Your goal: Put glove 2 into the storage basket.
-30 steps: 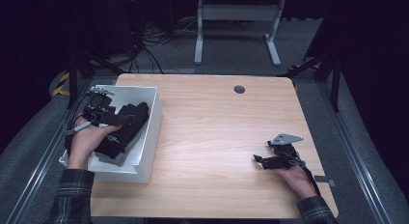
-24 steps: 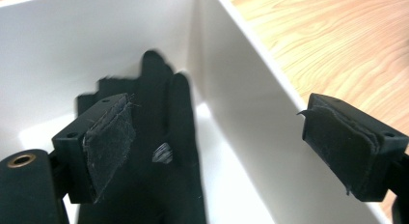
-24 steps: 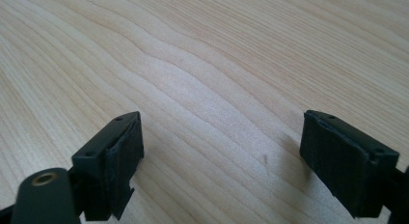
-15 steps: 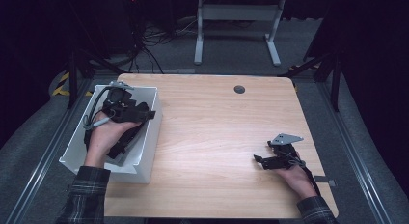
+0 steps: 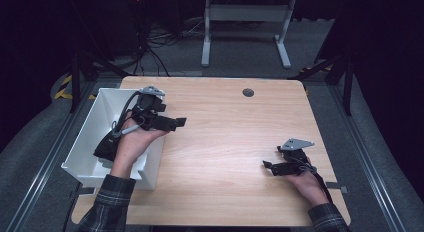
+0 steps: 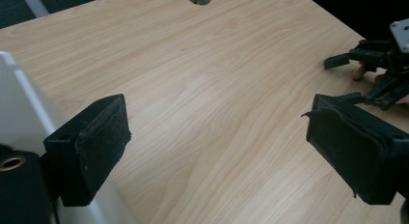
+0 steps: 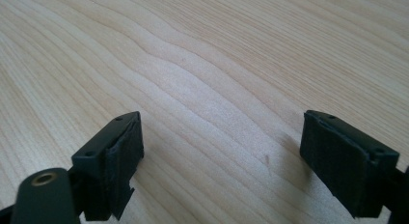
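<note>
A white bin (image 5: 87, 137) stands on the left part of the wooden table (image 5: 225, 122). Something black (image 5: 104, 148) lies inside it; its shape is unclear. My left gripper (image 5: 172, 123) hovers over the bin's right wall, pointing right across the table. In the left gripper view it (image 6: 217, 132) stands open with only bare wood between the jaws, and the bin wall (image 6: 19, 108) is at the left. My right gripper (image 5: 271, 157) rests low near the table's front right, pointing left. In its own view it (image 7: 222, 137) is open and empty.
A round cable hole (image 5: 248, 92) sits near the table's far edge. The right gripper (image 6: 381, 64) shows far off in the left gripper view. Beyond the table are a white desk frame (image 5: 245, 22), cables and dark floor.
My left gripper has risen out of the bin and swung right, over the bin's wall toward the table. The right gripper has stayed put.
</note>
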The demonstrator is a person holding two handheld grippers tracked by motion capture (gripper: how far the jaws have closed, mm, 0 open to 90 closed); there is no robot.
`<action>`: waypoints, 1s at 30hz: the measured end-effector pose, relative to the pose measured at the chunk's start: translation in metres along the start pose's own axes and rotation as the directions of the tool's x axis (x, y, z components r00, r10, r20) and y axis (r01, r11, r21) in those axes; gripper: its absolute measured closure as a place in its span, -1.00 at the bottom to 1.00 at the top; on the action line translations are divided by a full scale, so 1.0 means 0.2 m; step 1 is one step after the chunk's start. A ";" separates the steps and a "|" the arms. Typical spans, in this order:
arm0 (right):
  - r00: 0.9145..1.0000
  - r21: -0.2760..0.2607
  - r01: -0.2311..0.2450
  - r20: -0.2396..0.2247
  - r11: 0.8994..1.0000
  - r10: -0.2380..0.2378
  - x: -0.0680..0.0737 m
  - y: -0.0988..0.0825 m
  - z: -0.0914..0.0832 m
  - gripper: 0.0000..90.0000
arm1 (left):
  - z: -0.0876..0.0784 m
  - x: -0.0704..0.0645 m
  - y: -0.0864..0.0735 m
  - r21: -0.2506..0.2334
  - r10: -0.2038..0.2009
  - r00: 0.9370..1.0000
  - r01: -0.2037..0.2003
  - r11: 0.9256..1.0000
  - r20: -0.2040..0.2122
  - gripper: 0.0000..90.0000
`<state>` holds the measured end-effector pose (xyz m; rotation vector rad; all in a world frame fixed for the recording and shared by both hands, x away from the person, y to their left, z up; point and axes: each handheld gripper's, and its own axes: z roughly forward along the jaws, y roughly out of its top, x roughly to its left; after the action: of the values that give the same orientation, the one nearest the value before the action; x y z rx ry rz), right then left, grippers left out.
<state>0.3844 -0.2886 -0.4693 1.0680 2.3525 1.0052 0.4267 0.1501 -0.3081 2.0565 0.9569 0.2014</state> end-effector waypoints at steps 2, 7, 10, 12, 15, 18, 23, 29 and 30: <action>1.000 0.000 0.001 -0.001 1.000 -0.001 0.00 0.00 0.00 -0.65 | 0.03 -0.04 0.00 0.000 0.005 1.000 -0.005 1.000 0.007 -0.80; 1.000 0.001 0.000 -0.001 1.000 0.000 0.00 0.00 0.00 -0.65 | 0.12 -0.13 0.00 0.009 0.028 0.999 -0.029 1.000 0.031 -0.80; 1.000 0.001 0.000 0.000 1.000 0.000 0.00 0.00 0.00 -0.65 | 0.17 -0.17 -0.01 0.015 0.041 0.998 -0.042 0.999 0.046 -0.81; 1.000 0.001 0.000 0.000 1.000 0.000 0.00 0.00 0.00 -0.65 | 0.20 -0.19 -0.02 0.022 0.050 0.998 -0.051 0.998 0.050 -0.81; 1.000 0.001 0.000 0.000 1.000 0.000 0.00 0.00 0.00 -0.65 | 0.26 -0.23 -0.05 0.037 0.057 0.996 -0.060 0.998 0.067 -0.81; 1.000 0.001 0.001 -0.001 1.000 -0.001 0.00 0.00 0.00 -0.65 | 0.32 -0.25 -0.08 0.050 0.066 0.995 -0.070 0.996 0.073 -0.81; 1.000 0.001 0.001 -0.001 1.000 -0.001 0.00 0.00 0.00 -0.65 | 0.41 -0.28 -0.13 0.069 0.091 0.993 -0.096 0.993 0.081 -0.81; 1.000 0.001 0.001 -0.002 1.000 -0.001 0.00 0.00 0.00 -0.65 | 0.51 -0.31 -0.21 0.087 0.124 0.989 -0.131 0.988 0.079 -0.82; 1.000 0.001 0.001 -0.002 1.000 -0.001 0.00 0.00 0.00 -0.65 | 0.52 -0.31 -0.22 0.091 0.131 0.989 -0.138 0.986 0.075 -0.82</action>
<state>0.3841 -0.2884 -0.4693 1.0659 2.3553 1.0055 0.4057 0.0575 -0.3943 2.2043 0.8004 0.1575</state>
